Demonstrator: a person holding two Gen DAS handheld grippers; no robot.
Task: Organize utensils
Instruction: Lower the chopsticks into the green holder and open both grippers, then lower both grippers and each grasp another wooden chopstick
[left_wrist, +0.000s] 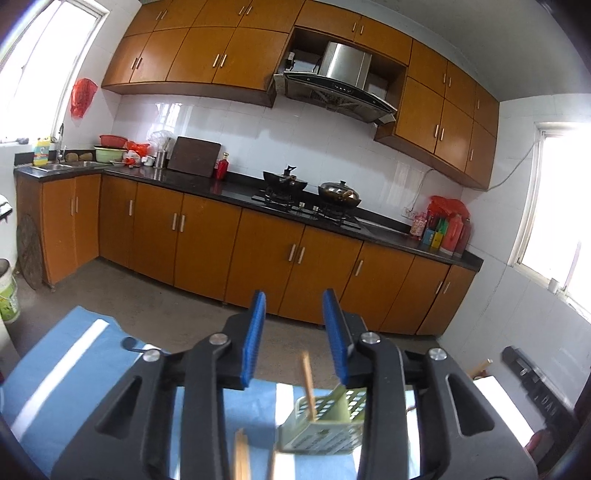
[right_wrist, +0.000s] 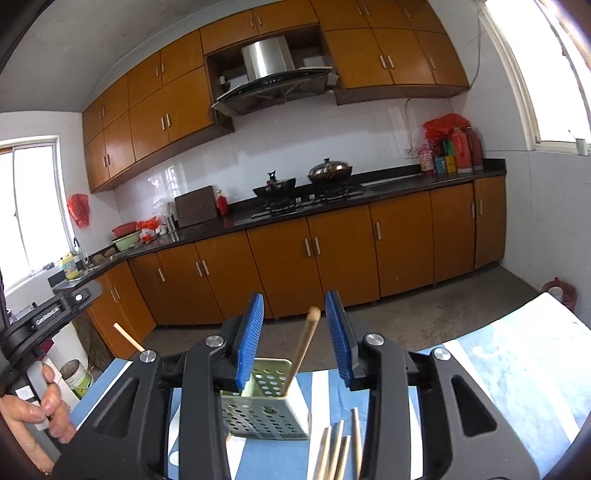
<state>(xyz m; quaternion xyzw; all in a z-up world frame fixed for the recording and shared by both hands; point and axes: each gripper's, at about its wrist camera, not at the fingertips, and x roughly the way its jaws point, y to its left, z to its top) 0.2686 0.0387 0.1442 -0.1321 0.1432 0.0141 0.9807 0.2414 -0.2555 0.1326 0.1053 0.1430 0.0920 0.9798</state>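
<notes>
Left gripper (left_wrist: 295, 332), right gripper (right_wrist: 295, 336) both released, nothing grasped. One holder (right_wrist: 264, 410), one chopstick (right_wrist: 301, 354) inside; about five more below, blurry, cut off.

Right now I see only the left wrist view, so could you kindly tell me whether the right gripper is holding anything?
Observer: No, the right gripper is open. The chopstick seen between its pads stands in the green holder beyond them, and neither pad touches it.
Operator: Thank you. Are there loose chopsticks on that side?
Observer: Yes, at least four loose chopsticks show in front of the holder, nearest the camera.
</notes>
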